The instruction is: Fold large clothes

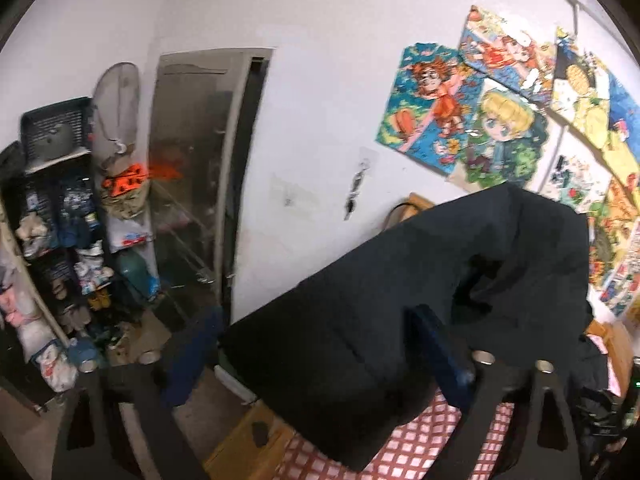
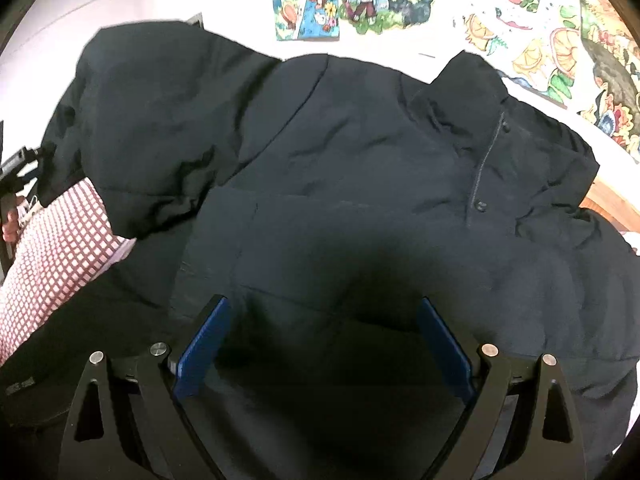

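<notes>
Right gripper (image 2: 320,340): jaws spread wide, blue pads (image 2: 204,346) standing apart above the dark padded jacket (image 2: 340,152), nothing pinched between them. Left gripper (image 1: 316,360): also parted, with the right-hand blue pad (image 1: 440,356) close against the jacket's (image 1: 400,300) hanging edge, the other pad blurred and dark at the left; no clamp visible on the cloth.

Jacket lying spread over a bed with a red-and-white checked sheet (image 2: 56,248), collar and snap placket toward the wall, one bulky sleeve folded up at the left. Matte, quilted fabric, puffy in soft ridges, navy to black. From the left wrist view, same garment humped high, blocking most of the bed, with only a strip of checked sheet (image 1: 400,448) and a wooden bed frame (image 1: 248,436) showing beneath.

Behind: white wall with bright cartoon posters (image 1: 480,120), glossy and overlapping. Further left, a metal-framed glass door (image 1: 200,184), then crowded shelves (image 1: 60,240) stacked with soft toys and bags, a dark plastic basket (image 1: 56,124) on top. Part of a hand (image 2: 10,228) at the left edge of the right wrist view.
</notes>
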